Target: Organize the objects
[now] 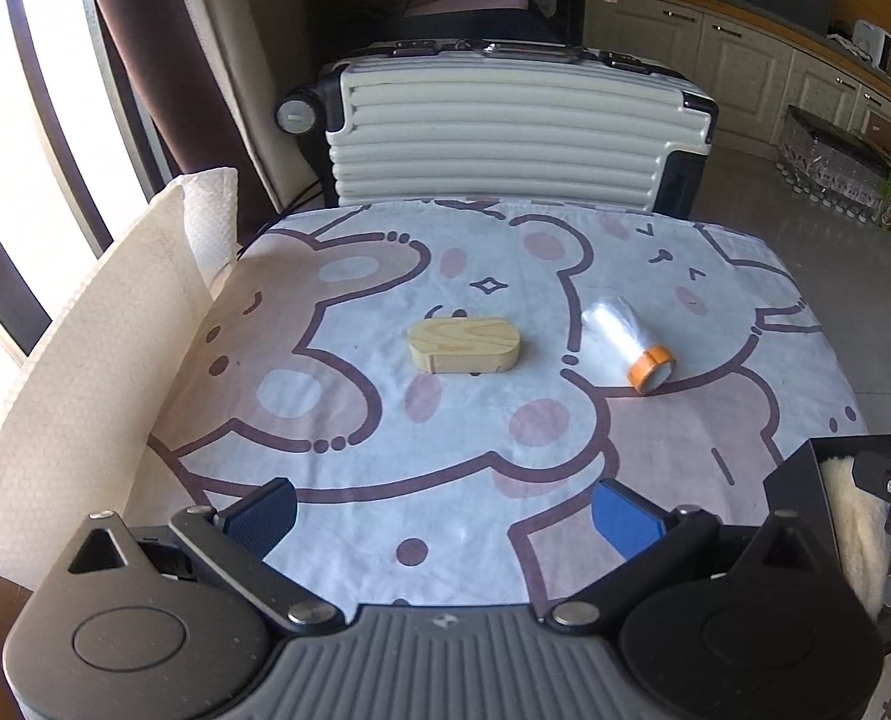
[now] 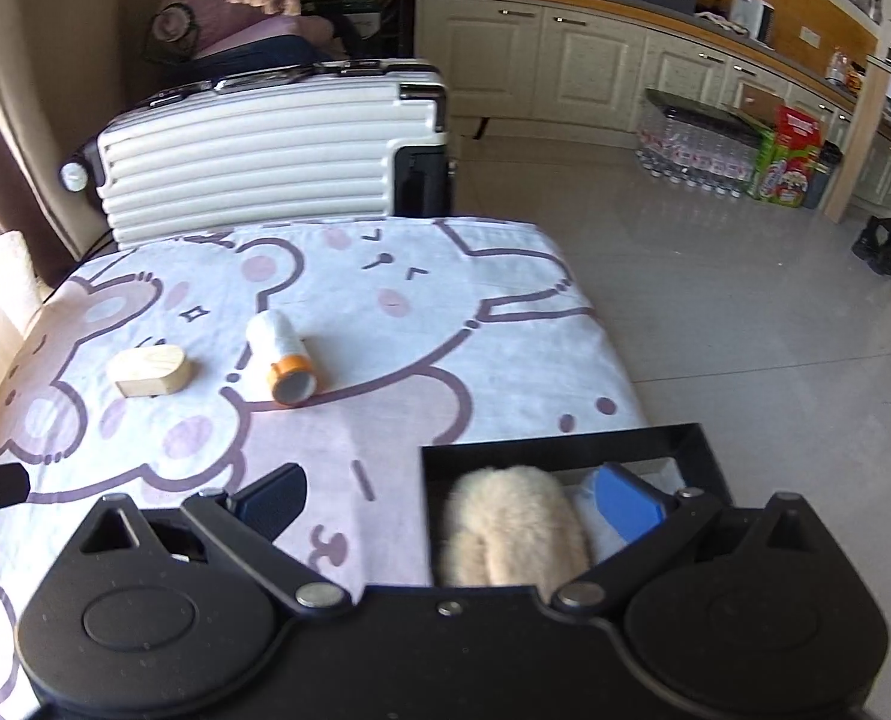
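A light wooden oval box (image 1: 464, 343) (image 2: 150, 371) lies mid-table on the bear-print cloth (image 1: 385, 420). To its right lies a roll of clear film with an orange core (image 1: 631, 339) (image 2: 284, 355). A black tray (image 2: 565, 450) (image 1: 817, 480) at the near right edge holds a fluffy cream item (image 2: 514, 531). My left gripper (image 1: 445, 516) hovers open over the near cloth, nothing between its fingers. My right gripper (image 2: 454, 501) is open above the tray's left wall, its right fingertip inside the tray beside the fluffy item.
A white ribbed suitcase (image 1: 505, 132) (image 2: 265, 150) stands behind the table. A paper towel roll (image 1: 85, 372) rises at the left edge. Tiled floor, bottled water packs (image 2: 697, 150) and cabinets lie to the right.
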`<state>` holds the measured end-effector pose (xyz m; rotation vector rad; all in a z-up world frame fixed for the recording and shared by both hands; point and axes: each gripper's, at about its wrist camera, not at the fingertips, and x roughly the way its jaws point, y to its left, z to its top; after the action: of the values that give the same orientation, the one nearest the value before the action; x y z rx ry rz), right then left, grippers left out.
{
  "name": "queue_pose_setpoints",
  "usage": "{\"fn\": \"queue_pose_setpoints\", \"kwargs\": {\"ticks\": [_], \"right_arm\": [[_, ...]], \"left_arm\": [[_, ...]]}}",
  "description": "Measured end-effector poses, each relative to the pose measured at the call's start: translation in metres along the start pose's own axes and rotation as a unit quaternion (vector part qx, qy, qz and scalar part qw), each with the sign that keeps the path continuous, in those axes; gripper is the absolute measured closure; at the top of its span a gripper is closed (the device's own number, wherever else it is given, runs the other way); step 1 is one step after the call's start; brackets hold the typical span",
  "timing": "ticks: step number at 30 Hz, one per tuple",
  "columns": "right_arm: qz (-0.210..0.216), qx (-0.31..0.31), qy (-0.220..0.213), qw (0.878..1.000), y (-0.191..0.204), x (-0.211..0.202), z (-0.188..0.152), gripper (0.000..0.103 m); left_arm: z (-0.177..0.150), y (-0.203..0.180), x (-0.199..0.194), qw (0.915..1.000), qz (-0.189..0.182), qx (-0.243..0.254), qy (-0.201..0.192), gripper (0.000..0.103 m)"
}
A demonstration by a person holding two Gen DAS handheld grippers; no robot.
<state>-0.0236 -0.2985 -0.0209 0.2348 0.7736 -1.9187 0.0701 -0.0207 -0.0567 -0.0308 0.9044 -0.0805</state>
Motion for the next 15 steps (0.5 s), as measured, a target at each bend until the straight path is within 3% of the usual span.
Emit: {"fn": "queue_pose_setpoints", "kwargs": {"ticks": [15], "right_arm": [[0.026, 0.008, -0.013, 1.0, 0.02, 0.002, 0.001, 0.0]], "left_arm": [[0.0, 0.025, 0.0, 0.9996, 0.021, -0.019, -0.008, 0.0]]}}
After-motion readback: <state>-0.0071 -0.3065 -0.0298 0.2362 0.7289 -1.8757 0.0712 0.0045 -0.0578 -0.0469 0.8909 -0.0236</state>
